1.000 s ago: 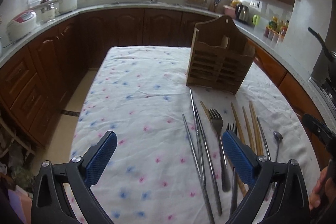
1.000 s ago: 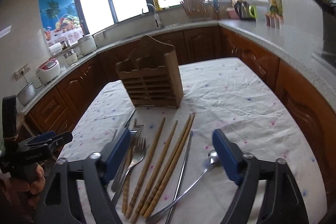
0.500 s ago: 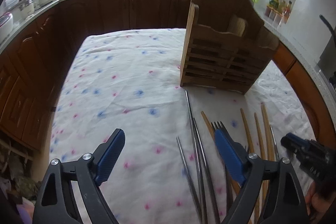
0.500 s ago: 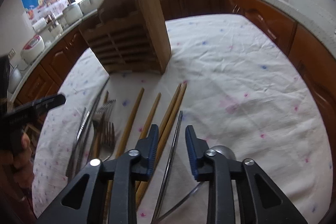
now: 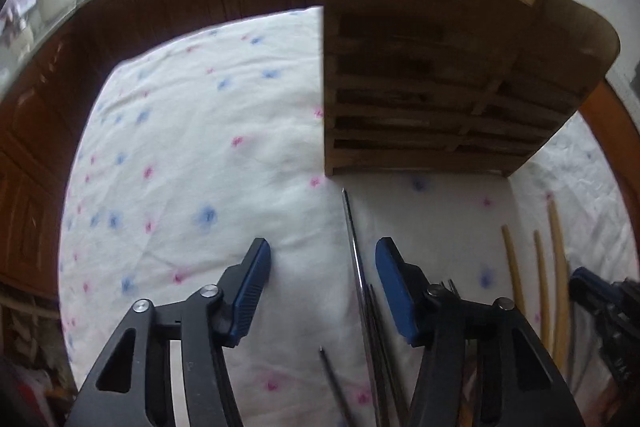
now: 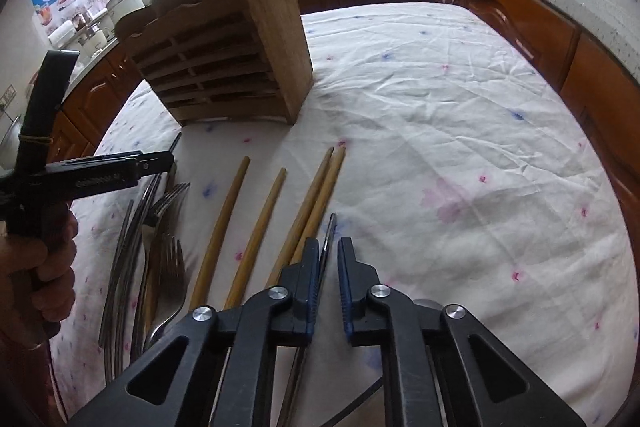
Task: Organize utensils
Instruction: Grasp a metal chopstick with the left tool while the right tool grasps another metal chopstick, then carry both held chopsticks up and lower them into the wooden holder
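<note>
Cloth (image 6: 460, 131), white with pink and blue flecks, covers the bench; dark wooden cabinets (image 6: 500, 3) ring the room. From the left lie forks (image 6: 168, 259), four wooden chopsticks (image 6: 224, 235) and a metal chopstick (image 6: 328, 239), with a slatted wooden holder (image 6: 224, 67) upright behind. The left hand-held gripper (image 5: 322, 269) tilts downward, jaws closing about a thin metal chopstick (image 5: 354, 247), not yet pinching. The right hand-held gripper (image 6: 329, 269) is clenched on the metal chopstick.
</note>
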Action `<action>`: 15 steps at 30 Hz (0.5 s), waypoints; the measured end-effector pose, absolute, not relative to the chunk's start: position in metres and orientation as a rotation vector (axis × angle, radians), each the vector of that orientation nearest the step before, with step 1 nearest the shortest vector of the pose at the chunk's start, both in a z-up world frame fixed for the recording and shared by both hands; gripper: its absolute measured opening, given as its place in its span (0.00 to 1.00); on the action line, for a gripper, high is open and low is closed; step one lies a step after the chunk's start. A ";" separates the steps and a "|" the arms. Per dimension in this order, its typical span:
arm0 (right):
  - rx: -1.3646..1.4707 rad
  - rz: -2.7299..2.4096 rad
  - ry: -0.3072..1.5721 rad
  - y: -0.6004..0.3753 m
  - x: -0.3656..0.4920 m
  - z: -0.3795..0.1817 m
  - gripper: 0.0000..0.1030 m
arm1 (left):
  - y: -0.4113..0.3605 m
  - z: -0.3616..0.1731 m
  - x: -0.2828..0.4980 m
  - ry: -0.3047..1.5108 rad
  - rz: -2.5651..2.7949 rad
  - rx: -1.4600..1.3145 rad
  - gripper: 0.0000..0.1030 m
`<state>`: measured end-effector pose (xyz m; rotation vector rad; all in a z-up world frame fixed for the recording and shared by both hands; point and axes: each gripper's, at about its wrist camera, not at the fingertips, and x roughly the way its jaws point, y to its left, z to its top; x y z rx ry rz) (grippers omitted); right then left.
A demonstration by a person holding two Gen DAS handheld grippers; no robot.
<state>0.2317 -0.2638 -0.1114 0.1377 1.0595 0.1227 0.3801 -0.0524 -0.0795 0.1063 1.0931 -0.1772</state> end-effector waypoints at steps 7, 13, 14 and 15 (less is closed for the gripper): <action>0.073 0.108 1.065 -0.254 0.239 -0.112 0.07 | -0.069 -0.086 0.389 1.077 -0.235 0.143 0.19; 0.108 0.113 1.043 -0.257 0.239 -0.112 0.06 | -0.072 -0.093 0.391 1.064 -0.252 0.125 0.04; 0.134 0.120 1.037 -0.259 0.238 -0.111 0.05 | -0.071 -0.091 0.387 1.064 -0.255 0.116 0.03; 0.153 0.126 1.033 -0.261 0.238 -0.111 0.05 | -0.069 -0.090 0.385 1.067 -0.270 0.094 0.03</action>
